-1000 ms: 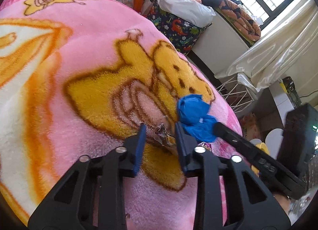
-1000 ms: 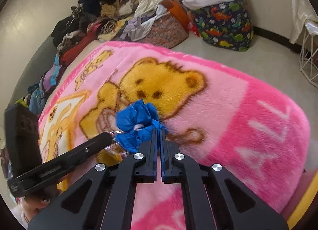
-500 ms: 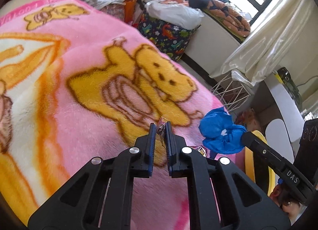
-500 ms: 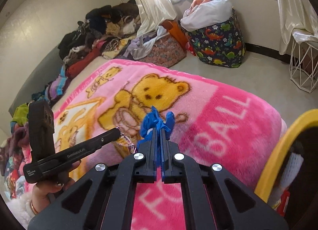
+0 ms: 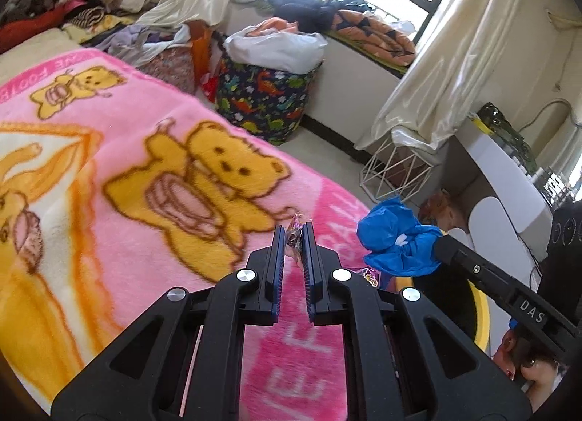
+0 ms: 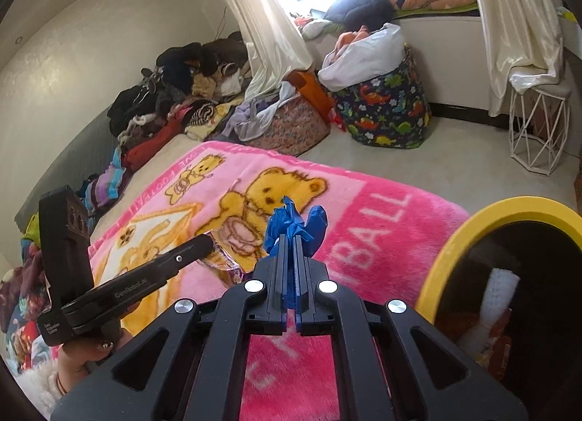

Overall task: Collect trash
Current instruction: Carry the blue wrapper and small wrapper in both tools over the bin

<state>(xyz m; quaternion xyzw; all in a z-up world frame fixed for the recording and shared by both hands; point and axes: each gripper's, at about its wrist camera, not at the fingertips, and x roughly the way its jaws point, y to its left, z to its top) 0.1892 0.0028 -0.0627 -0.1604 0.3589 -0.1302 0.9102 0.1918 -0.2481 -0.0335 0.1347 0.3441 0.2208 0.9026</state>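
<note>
Since a second ago, when your left gripper (image 5: 294,239) stood wide around the candy wrapper (image 5: 293,235) on the pink blanket (image 5: 109,151), it has closed and lifted it. Your right gripper (image 6: 288,244) stays clamped on the blue crumpled bag (image 6: 291,224), now raised beside the yellow-rimmed bin (image 6: 509,208), so both pieces look ready for dropping.

My left claw (image 5: 294,235) is pinching a wrapper (image 5: 293,236) above the blanket (image 5: 109,173). To its right, my right claw (image 6: 290,242) is gripping a crumpled bag (image 6: 291,224); the bin (image 6: 473,224) is sitting to that claw's right.
</note>
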